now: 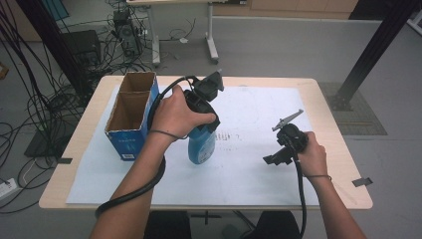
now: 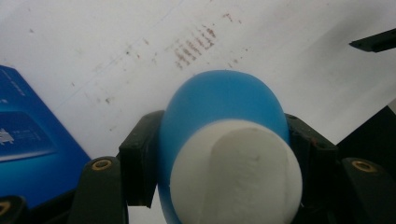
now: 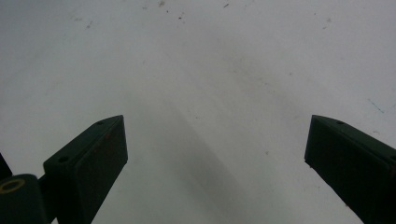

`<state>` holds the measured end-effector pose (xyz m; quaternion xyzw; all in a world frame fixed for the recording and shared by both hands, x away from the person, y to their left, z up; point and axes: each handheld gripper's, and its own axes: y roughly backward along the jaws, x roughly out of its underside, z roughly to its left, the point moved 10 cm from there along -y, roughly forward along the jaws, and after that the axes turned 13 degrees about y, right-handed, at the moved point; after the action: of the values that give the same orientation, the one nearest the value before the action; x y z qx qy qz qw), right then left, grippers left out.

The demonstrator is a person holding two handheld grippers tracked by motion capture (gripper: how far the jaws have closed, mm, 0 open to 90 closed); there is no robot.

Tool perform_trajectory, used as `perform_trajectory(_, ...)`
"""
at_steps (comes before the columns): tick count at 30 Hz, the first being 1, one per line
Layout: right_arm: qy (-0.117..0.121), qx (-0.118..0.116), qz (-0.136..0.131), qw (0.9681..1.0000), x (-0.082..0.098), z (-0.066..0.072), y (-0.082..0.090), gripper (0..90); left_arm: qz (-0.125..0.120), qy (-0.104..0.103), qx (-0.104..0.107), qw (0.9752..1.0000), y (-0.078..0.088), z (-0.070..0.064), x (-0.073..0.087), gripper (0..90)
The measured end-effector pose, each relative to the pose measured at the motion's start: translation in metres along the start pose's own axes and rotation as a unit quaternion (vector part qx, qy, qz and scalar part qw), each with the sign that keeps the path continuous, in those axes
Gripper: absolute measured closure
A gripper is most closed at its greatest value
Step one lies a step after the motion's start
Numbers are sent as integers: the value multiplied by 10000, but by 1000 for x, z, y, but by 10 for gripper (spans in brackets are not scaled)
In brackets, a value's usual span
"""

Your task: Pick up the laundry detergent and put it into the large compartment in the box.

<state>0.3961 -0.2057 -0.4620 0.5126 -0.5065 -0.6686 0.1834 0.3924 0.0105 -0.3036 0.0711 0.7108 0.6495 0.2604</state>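
A blue bottle (image 1: 201, 145) with a white cap (image 2: 236, 175) hangs upright just above the white sheet (image 1: 249, 109), right of the box. My left gripper (image 1: 201, 127) points down and is shut on its neck; in the left gripper view both jaws press against the blue shoulder (image 2: 219, 100) below the cap. My right gripper (image 1: 276, 158) rests low over the sheet at the right, jaws wide apart. In the right gripper view its fingers (image 3: 93, 154) frame bare white sheet (image 3: 210, 70) with nothing between them.
A blue cardboard box (image 1: 130, 114) with two open-topped compartments stands at the table's left, close beside the bottle. The wooden table edge (image 1: 338, 149) borders the sheet. Cables and equipment lie on the floor beyond the table's far-left corner.
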Motion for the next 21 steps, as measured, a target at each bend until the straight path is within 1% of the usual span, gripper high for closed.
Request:
perform_trajectory(2, -3, -10, 2, 10000, -1, 1, 0, 56, -51, -28, 14, 10000, 10, -1, -3, 377)
perform_trajectory(3, -3, -10, 2, 10000, -1, 1, 0, 56, -51, -28, 14, 10000, 10, -1, -3, 377)
perform_trajectory(6, -18, -23, -5, 10000, -1, 2, -1, 56, -119, -43, 55, 9999, 26, -2, -7, 377)
perform_trajectory(7, 12, -26, -11, 10000, -1, 3, -1, 56, -124, -58, 57, 9999, 31, -2, -8, 377)
perform_trajectory(8, -3, -31, -11, 10000, -2, 4, -1, 56, -152, -87, 56, 9998, 39, -2, -10, 377)
perform_trajectory(9, 18, -31, -8, 10000, -2, 4, -1, 56, -172, -85, 68, 9998, 43, -2, -11, 377)
perform_trajectory(10, 12, -28, 4, 10000, -2, 4, -1, 57, -165, -84, 70, 9998, 47, -2, -12, 377)
perform_trajectory(11, 6, -16, 16, 10000, -2, 5, -1, 57, -165, -84, 70, 9998, 47, -2, -12, 377)
perform_trajectory(13, 21, -16, -4, 10000, -3, 5, -1, 57, -189, -69, 90, 9998, 54, -1, -14, 377)
perform_trajectory(14, 34, -18, -10, 10000, -4, 5, -1, 57, -229, -67, 77, 9997, 62, 0, -15, 377)
perform_trajectory(15, 34, -18, -10, 10000, -4, 5, -1, 57, -229, -67, 77, 9997, 62, 0, -15, 377)
perform_trajectory(16, 39, -11, -16, 10000, -5, 6, 0, 57, -236, -62, 63, 9997, 67, 0, -15, 377)
perform_trajectory(17, 36, -7, -18, 10000, -5, 6, 1, 57, -236, -62, 63, 9997, 67, 0, -15, 377)
perform_trajectory(21, 79, 11, -38, 10000, -8, 6, 2, 57, -296, -64, 71, 9995, 82, -2, -19, 377)
